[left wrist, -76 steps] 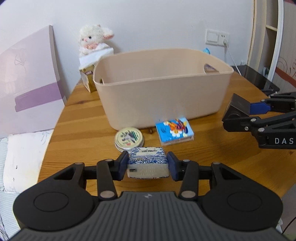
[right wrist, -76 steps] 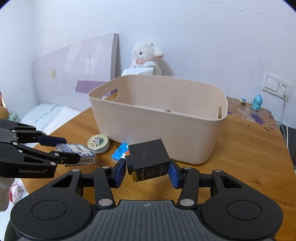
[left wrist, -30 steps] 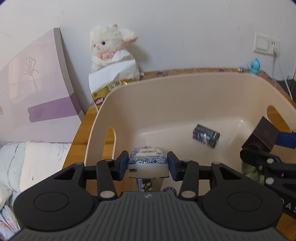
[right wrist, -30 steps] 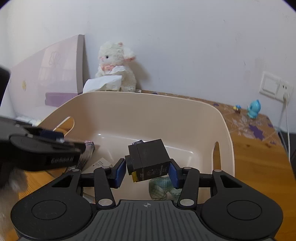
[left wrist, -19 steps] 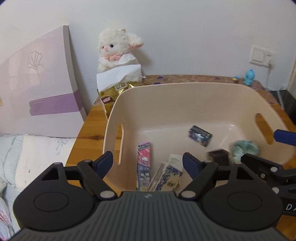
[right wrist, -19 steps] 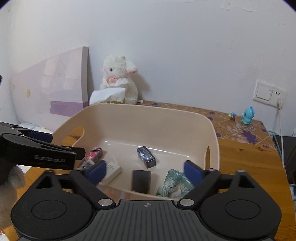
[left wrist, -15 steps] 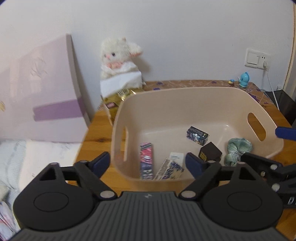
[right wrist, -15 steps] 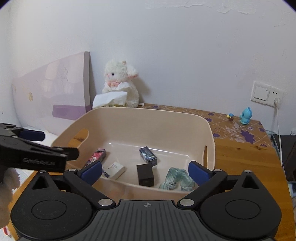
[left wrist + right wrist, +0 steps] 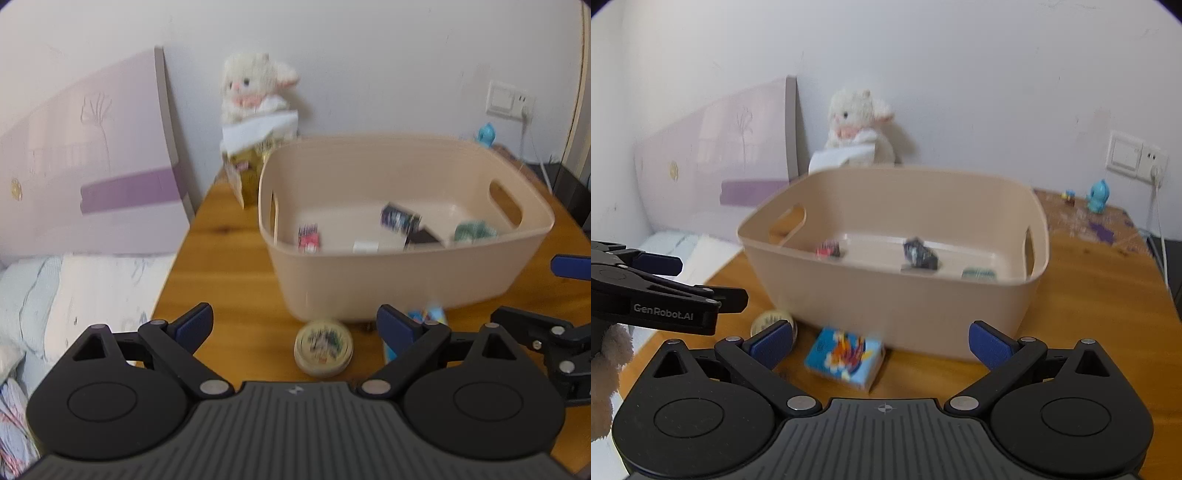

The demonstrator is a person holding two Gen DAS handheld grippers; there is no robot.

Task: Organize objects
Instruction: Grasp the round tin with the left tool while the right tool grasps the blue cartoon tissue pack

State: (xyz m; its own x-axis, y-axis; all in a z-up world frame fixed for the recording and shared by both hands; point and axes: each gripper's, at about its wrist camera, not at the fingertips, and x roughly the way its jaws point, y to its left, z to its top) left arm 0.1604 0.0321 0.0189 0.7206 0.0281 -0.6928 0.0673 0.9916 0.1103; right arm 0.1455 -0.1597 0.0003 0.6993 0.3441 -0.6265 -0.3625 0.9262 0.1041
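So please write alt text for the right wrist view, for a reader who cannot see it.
The open, empty right gripper points at a blue patterned packet lying on the wooden table before a beige plastic bin holding small items. The left gripper enters at left.

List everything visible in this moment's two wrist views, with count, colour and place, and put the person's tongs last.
beige plastic storage bin: 1, beige, centre of the table; holds several small items, blurred.
round cream metal tin: 1, cream with a printed lid, on the table in front of the bin.
blue printed tissue packet: 1, blue with orange and white, on the table in front of the bin, right of the tin.
white plush lamb toy: 1, white, behind the bin by the wall.
small blue figurine: 1, blue, far right of the table near the wall socket.
wooden table: 1, orange-brown.
left tongs: 1, black with blue pads, open, over the tin.
right tongs: 1, black with blue pads, open, over the packet.
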